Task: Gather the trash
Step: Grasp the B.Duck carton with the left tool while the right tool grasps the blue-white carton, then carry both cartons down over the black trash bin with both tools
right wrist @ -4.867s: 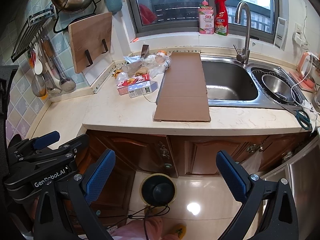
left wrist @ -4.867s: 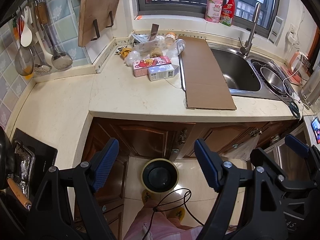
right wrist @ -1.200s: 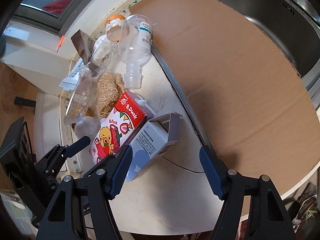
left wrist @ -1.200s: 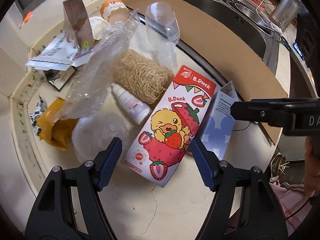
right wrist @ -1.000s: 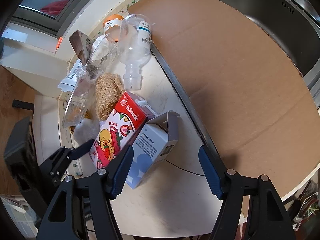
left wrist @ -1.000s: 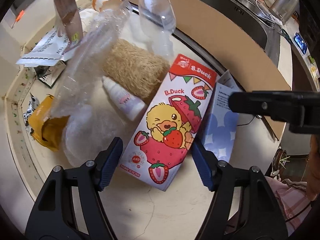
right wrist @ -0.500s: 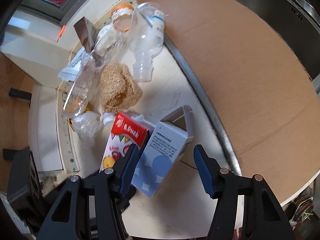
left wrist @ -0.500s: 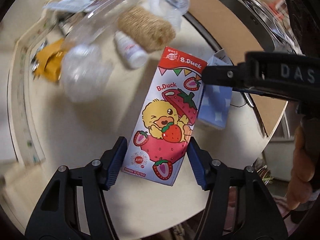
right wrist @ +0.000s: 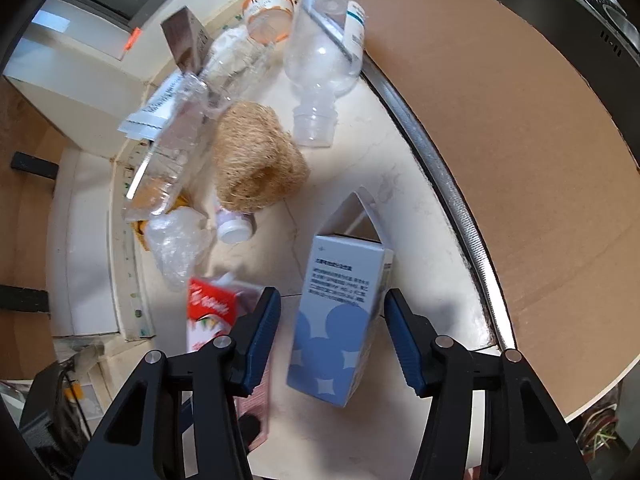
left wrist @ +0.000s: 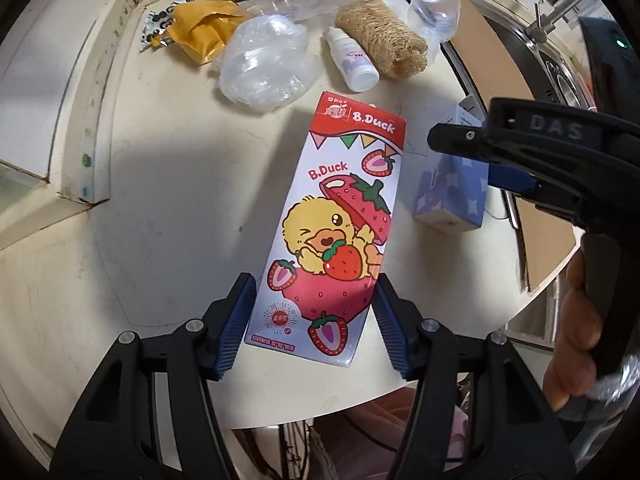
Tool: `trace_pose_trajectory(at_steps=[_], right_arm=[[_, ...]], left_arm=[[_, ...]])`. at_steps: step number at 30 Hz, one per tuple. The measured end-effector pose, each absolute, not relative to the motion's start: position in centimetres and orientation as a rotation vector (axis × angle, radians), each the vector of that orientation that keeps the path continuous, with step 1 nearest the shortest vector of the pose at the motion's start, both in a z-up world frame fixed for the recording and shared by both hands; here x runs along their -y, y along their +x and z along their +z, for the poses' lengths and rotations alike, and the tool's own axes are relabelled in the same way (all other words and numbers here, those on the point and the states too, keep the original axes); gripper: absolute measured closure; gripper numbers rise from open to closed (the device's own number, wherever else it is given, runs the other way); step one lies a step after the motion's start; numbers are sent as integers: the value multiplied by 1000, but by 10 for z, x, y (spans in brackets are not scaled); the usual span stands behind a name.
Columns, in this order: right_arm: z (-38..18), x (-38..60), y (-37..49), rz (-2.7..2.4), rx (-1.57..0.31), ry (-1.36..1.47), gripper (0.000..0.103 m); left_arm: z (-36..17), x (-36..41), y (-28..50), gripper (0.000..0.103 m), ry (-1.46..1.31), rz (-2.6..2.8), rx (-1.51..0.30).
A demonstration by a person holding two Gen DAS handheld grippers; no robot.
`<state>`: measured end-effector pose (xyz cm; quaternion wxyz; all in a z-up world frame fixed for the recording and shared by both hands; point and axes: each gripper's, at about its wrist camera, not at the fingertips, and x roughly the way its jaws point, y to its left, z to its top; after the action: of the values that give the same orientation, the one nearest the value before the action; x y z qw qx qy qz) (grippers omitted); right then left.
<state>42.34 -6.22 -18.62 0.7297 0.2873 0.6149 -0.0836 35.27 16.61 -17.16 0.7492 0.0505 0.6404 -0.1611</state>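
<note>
A red and white B.Duck strawberry carton (left wrist: 336, 224) lies between my left gripper's (left wrist: 312, 316) blue pads, which are shut on its lower end and hold it just above the counter. It also shows in the right wrist view (right wrist: 208, 312). A pale blue box (right wrist: 340, 320) with an open flap sits between my right gripper's (right wrist: 330, 336) pads. The right pad touches the box; a gap remains at the left pad. The box also shows in the left wrist view (left wrist: 452, 196), with the right gripper (left wrist: 500, 152) over it.
More trash lies in the counter corner: a clear bottle (right wrist: 324, 56), a crushed plastic bottle (right wrist: 180, 148), a loofah (right wrist: 256, 160), a small white bottle (left wrist: 352, 60), crumpled plastic (left wrist: 264, 68), a yellow wrapper (left wrist: 200, 28). A cardboard sheet (right wrist: 520, 128) covers the sink's left side.
My left gripper closed on the strawberry carton and drew it back from the pile. My right gripper moved down over the blue box and narrowed around it.
</note>
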Motion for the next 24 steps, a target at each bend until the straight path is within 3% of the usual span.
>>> trace_pose_trajectory(at_steps=[6,10,20,24], right_arm=[[-193,54,425,-193,-1384,549,57],[-194,51,427,-188,-1390,495,68],[-188,45,406,-142,-1375,476,68],[-178,44,393,-113,-1359,467,69]], left_arm=[[-169,-156,373,46,159,-352,-1392],[-170,-143,385,46,206,-369,-1402],[-181,-115,404,46,281,-347,-1420],[-178,-108,403,50,246,-338,-1408]])
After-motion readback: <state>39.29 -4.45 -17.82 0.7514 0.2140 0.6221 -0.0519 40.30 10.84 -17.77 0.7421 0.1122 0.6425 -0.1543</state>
